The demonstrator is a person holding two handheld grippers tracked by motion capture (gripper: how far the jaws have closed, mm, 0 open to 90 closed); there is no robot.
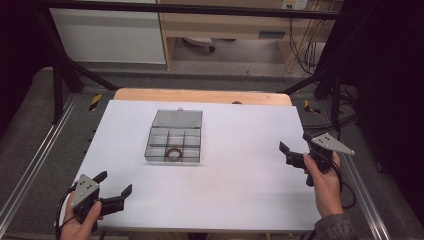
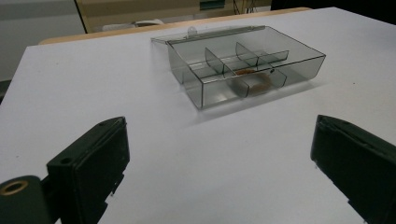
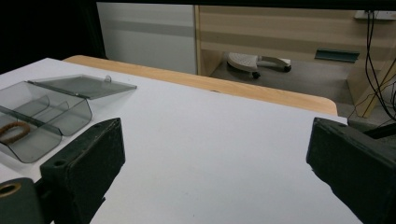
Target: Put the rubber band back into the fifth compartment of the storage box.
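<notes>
Box: clear divided box (image 1: pixel 174 144) sits mid-counter, lid (image 1: pixel 177 118) laid flat behind it.
Ring: brown ring (image 1: pixel 173 153) in the front middle compartment.
Left gripper (image 1: pixel 113 186): near corner, jaws released, nothing held.
Right gripper (image 1: pixel 294 148): right edge, jaws released, nothing held.
Counter (image 1: pixel 240 190): white.
</notes>
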